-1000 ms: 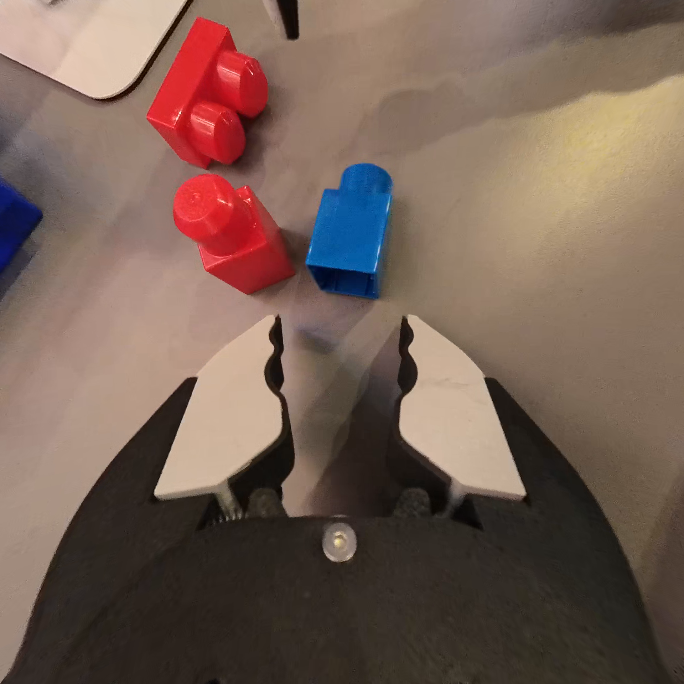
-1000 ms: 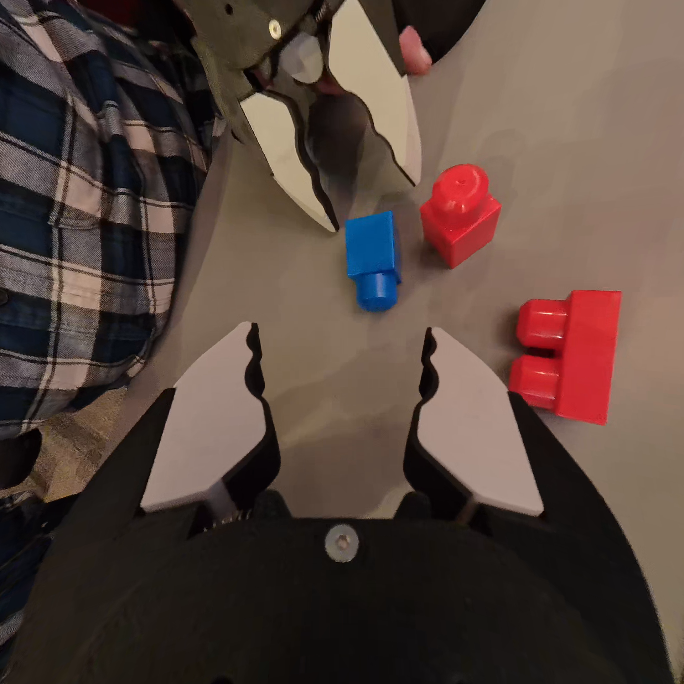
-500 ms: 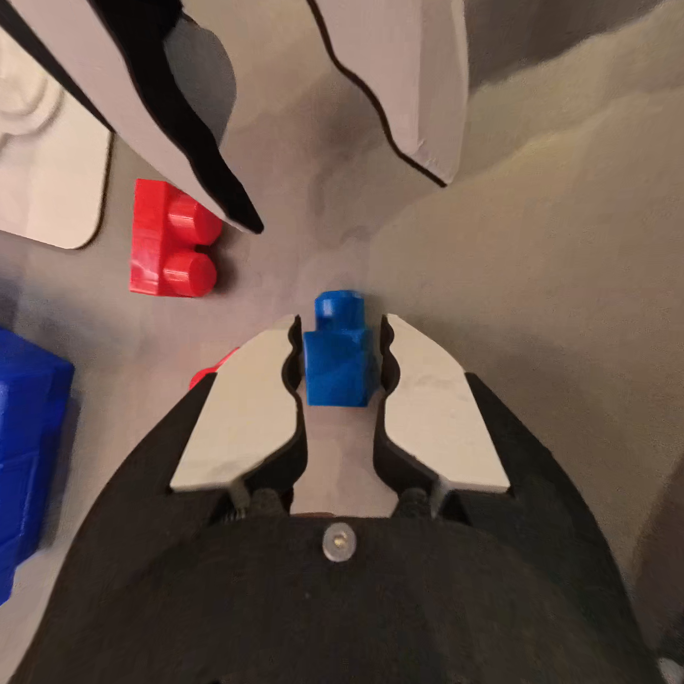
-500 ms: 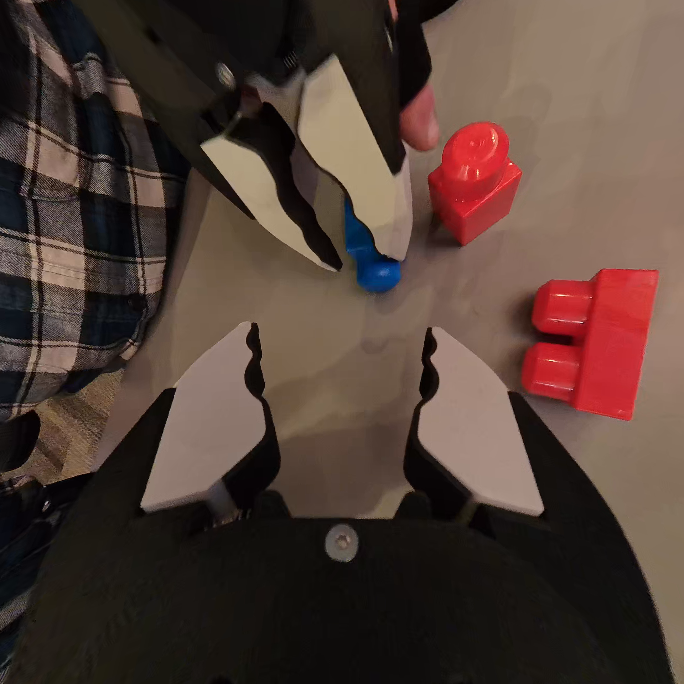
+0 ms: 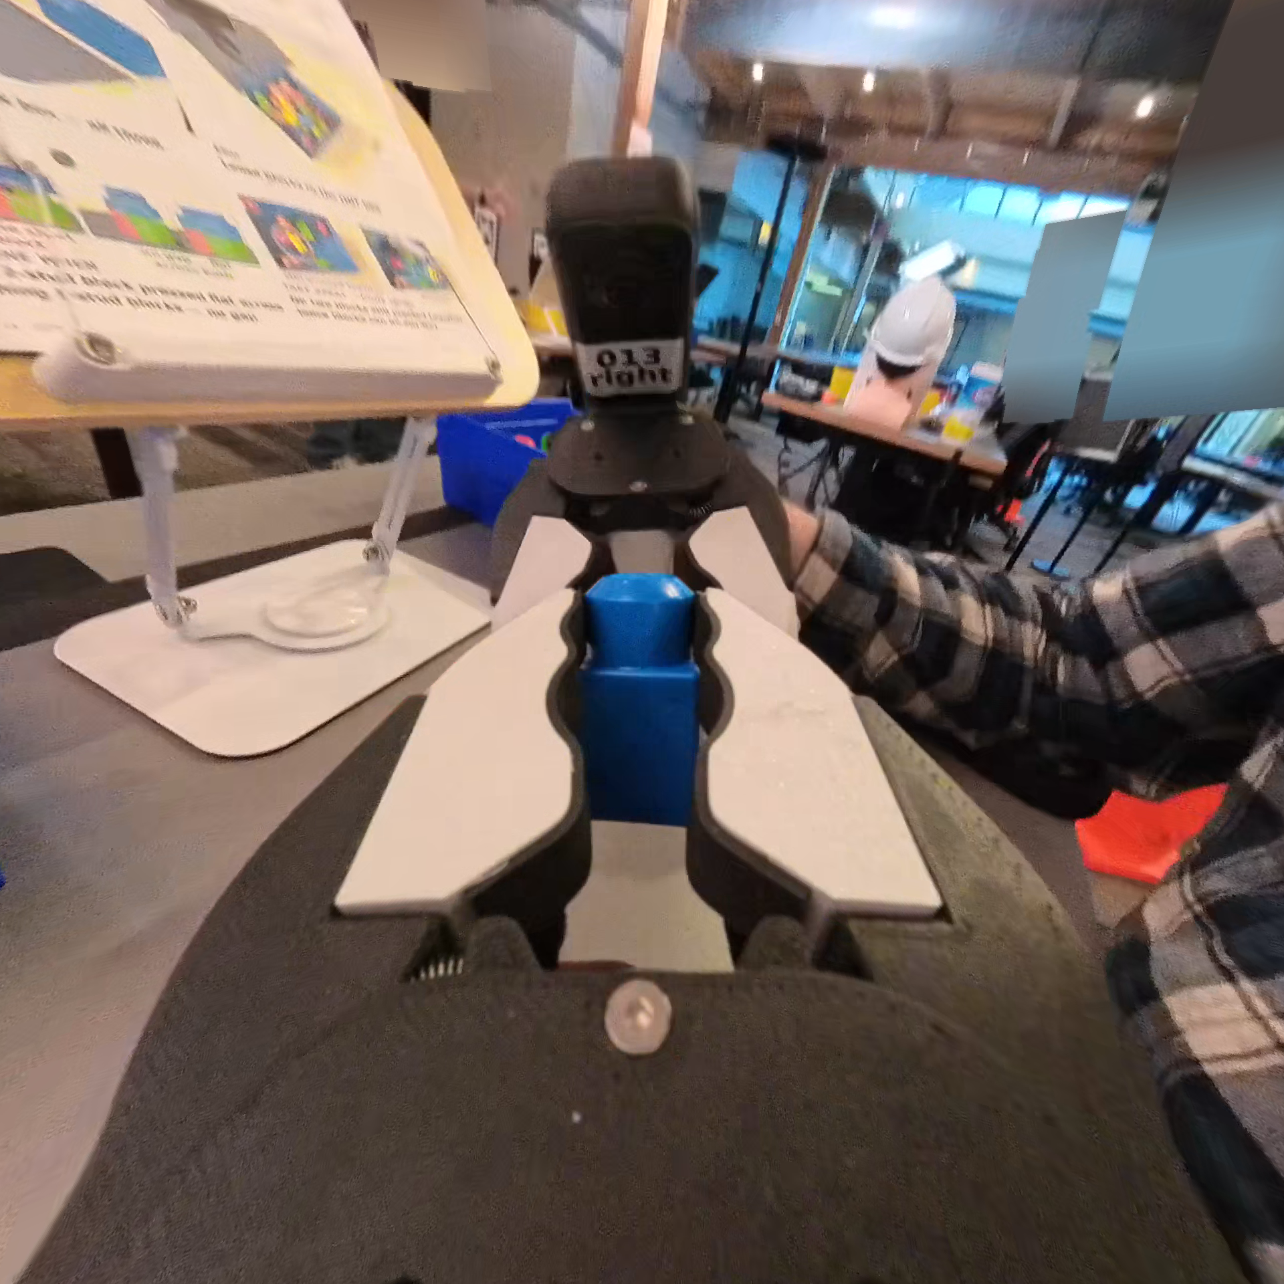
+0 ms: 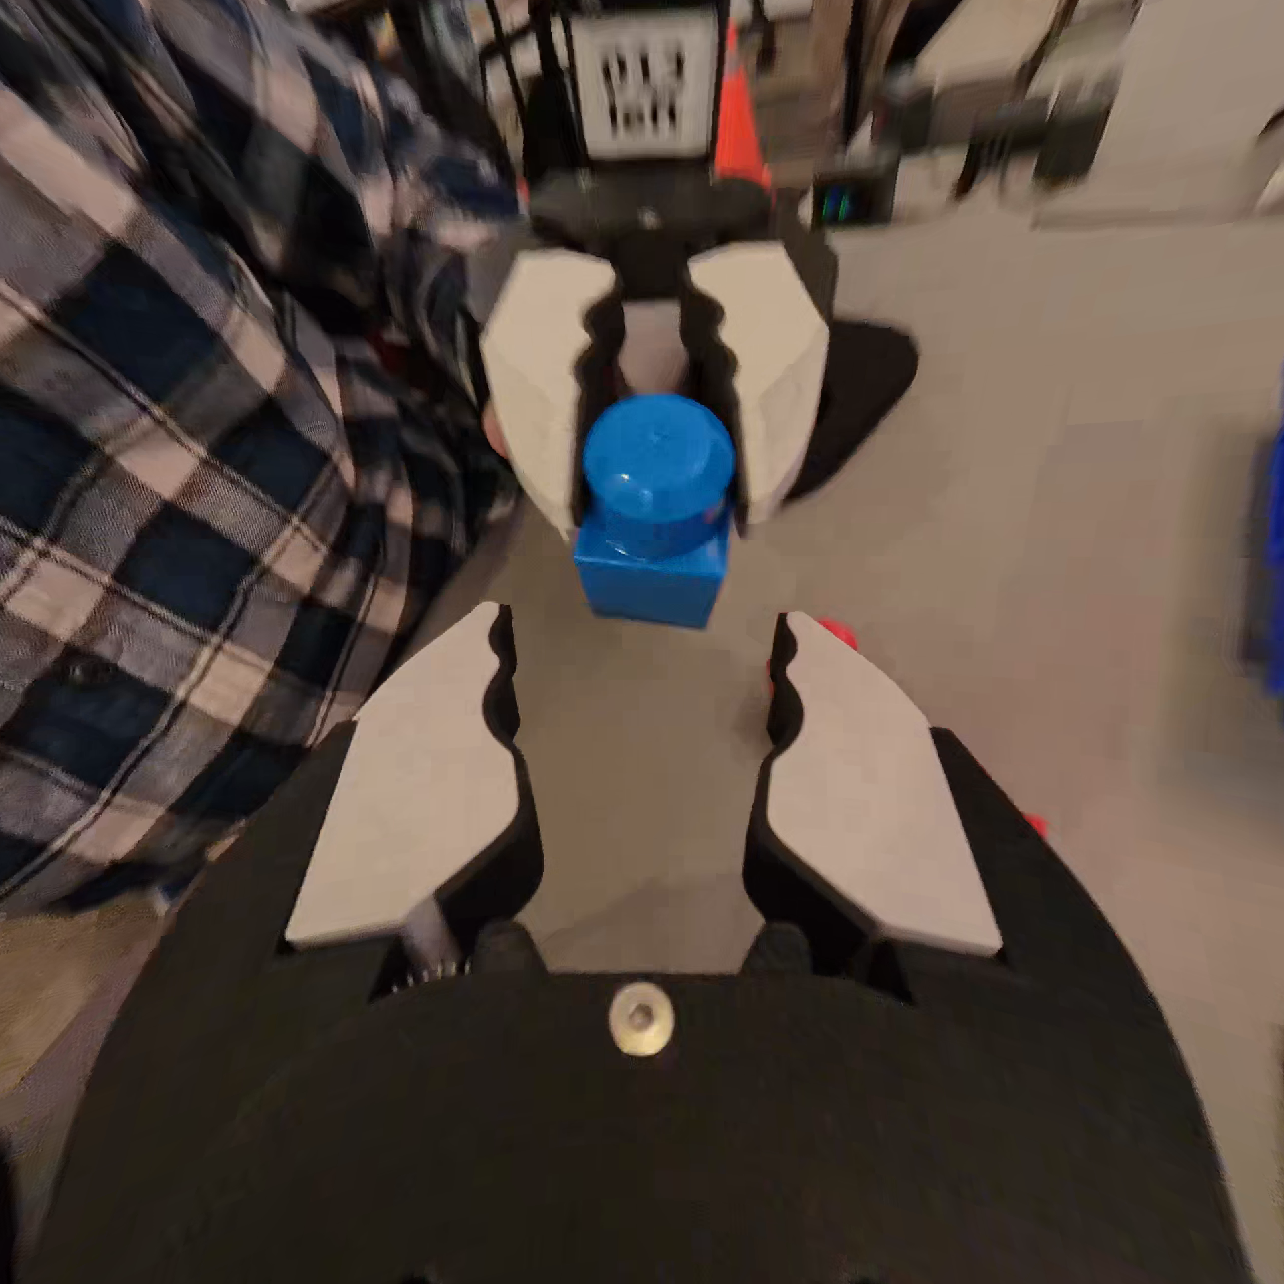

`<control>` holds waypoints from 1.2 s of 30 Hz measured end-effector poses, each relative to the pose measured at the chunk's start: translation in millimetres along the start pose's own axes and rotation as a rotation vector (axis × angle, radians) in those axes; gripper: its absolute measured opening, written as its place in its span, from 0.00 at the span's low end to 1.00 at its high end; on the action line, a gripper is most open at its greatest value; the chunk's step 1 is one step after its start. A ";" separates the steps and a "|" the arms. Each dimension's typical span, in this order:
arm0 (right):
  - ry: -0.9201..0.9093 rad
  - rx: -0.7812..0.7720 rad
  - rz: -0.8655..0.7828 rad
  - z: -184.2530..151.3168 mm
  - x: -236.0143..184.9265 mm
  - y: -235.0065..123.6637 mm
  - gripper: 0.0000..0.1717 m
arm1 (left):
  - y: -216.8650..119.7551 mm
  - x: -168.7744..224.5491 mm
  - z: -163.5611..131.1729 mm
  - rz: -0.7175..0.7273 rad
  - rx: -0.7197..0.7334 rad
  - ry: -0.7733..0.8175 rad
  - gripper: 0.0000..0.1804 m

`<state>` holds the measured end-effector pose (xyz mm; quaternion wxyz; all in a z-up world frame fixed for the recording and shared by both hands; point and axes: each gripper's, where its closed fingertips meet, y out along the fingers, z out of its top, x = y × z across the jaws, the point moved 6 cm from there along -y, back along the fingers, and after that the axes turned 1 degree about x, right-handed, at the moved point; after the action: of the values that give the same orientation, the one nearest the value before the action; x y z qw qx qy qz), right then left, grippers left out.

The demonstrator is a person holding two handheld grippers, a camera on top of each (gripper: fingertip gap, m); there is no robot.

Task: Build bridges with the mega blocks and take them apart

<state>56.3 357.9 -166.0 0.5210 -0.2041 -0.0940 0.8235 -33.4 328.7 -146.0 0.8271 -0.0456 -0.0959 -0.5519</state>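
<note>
Holding a single-stud blue block [image 5: 639,722] in my left claw [image 5: 639,611], I am only at the start of the build: its pads press on both sides of the block, the stud pointing forward past the tips, and the block is up off the counter [image 5: 139,799]. No bridge stands anywhere I can see, and no two blocks are joined, so by my reckoning all the stacking and all the taking apart are still to come.

My right claw [image 6: 643,632] faces the left one nose to nose with its jaws wide and nothing between them; the blue block [image 6: 653,514] hangs just ahead of its tips, stud toward it. Just beyond its right finger [image 6: 875,764] a bit of red block [image 6: 837,631] peeks out on the counter; the rest of it is hidden. Beyond and to the left of the left claw sit an instruction board on a white stand [image 5: 264,667] and a blue bin [image 5: 486,458].

A second ago the blue block lay on its side on the counter ahead of my left claw, whose jaws were then apart and bare, with two red blocks beside it. Half a second ago the jaws were closing round it on the counter. Now it is gripped and lifted, both claws have tipped up to level, and the right jaws have narrowed slightly.
</note>
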 end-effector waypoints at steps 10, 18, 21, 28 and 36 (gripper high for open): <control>-0.095 0.096 -0.092 19.3 -0.6 -5.9 0.21 | 1.4 0.0 17.1 0.028 0.103 0.066 0.15; -0.093 -0.229 -0.056 -27.2 3.9 8.7 0.21 | -35.0 -7.9 -15.2 0.199 -0.299 0.285 0.24; -0.118 -0.365 -0.066 -45.0 5.8 24.8 0.21 | -37.5 -3.8 -30.6 0.161 -0.338 0.213 0.22; -0.108 -0.507 -0.063 -72.0 11.0 47.9 0.28 | -25.4 5.8 -66.9 0.112 -0.493 0.230 0.19; -0.106 -0.518 -0.108 -65.7 12.3 34.2 0.25 | -31.1 3.9 -69.4 0.124 -0.541 0.238 0.21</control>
<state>52.2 350.1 -240.6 0.4888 -0.2820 -0.3393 0.7526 -53.1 300.6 -214.0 0.8224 -0.2051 0.1551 -0.5074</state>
